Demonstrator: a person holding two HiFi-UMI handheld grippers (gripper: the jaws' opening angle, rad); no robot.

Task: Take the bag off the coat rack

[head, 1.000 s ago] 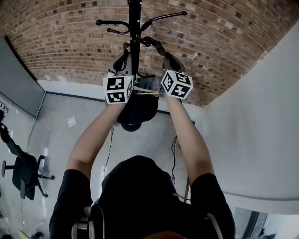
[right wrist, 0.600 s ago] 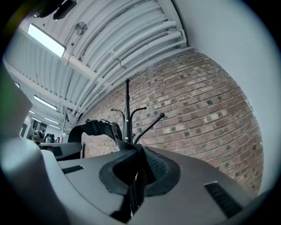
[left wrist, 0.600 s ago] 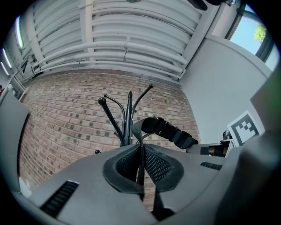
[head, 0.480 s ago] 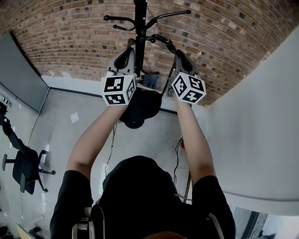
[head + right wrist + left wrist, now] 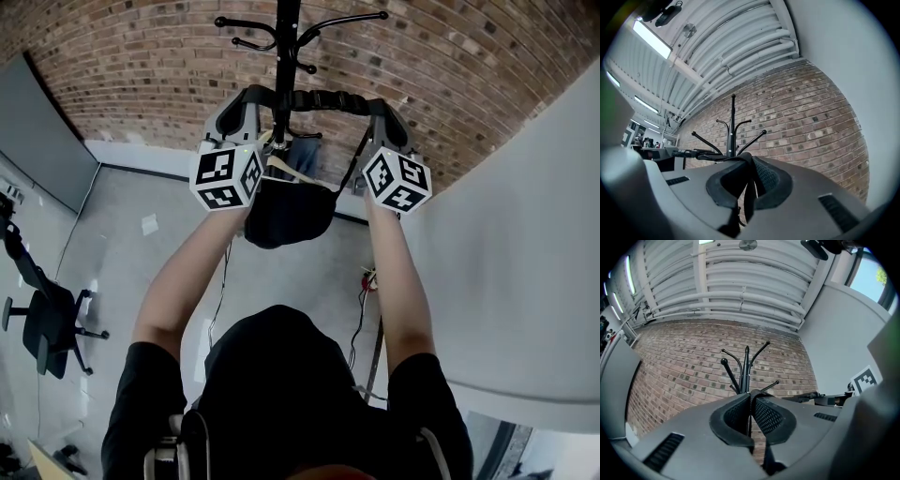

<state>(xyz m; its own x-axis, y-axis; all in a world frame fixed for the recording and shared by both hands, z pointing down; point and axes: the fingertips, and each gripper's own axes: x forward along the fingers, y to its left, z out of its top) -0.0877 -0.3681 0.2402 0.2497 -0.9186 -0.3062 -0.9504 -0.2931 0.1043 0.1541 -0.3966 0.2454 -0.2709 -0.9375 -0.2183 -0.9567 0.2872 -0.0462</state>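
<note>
Our left gripper and right gripper have risen and drawn wider apart, stretching the black shoulder strap level.
We see both claws clenched on that strap. The black fabric bag hangs beneath it between our arms, at the pole of the black metal coat rack, before a red brick wall.

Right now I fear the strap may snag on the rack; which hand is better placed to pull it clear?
Probably left. The left gripper, jaws shut on the strap, sits beside the coat rack pole; the right gripper holds it farther aside.
</note>
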